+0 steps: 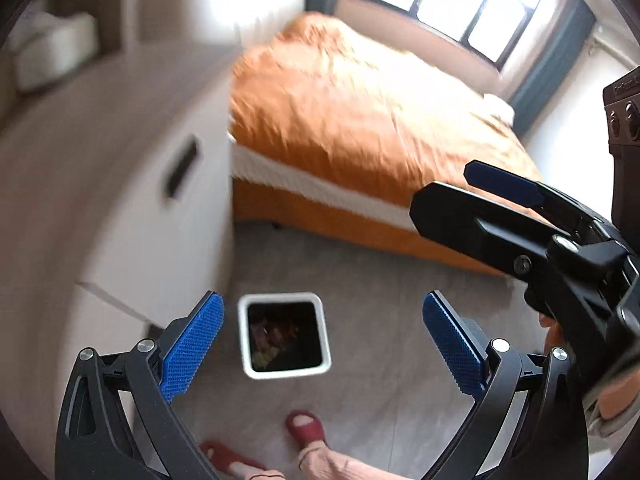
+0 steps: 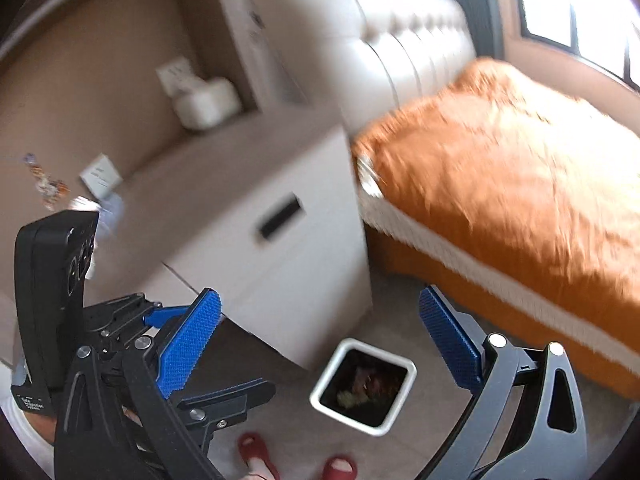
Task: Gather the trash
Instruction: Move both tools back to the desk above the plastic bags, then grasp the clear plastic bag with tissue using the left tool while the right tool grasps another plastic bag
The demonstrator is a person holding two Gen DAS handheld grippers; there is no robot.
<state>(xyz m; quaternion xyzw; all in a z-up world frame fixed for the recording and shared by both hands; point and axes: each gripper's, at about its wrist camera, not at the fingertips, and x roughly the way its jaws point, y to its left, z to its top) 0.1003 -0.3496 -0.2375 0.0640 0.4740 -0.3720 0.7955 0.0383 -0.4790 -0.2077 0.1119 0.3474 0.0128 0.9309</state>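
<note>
White plastic framed the bin [image 1: 285, 335], a square, dark-lined thing standing on the grey floor [image 1: 380, 340], and everything else was best placed from it. Some crumpled scraps already lay in its bottom. The left gripper [image 1: 324, 354] hung above it with its blue pads spread wide and nothing between them; the right gripper [image 2: 320, 350] hovered above it too, just as wide and just as empty. Just behind the bin stood a pale bedside cabinet [image 2: 256, 216], and on the cabinet's top, well up and to the left of the bin in the right wrist view, lay what looked like loose wrappers [image 2: 48, 184] and a small paper card [image 2: 102, 174], blurred too much to name surely. Beyond the bin to the right ran the bed under an orange cover [image 1: 360, 112]. My reading was that the work stood between pieces: both tools free over the bin, more litter waiting. The next move would call for carrying one gripper up to the cabinet top and closing on a wrapper.
</note>
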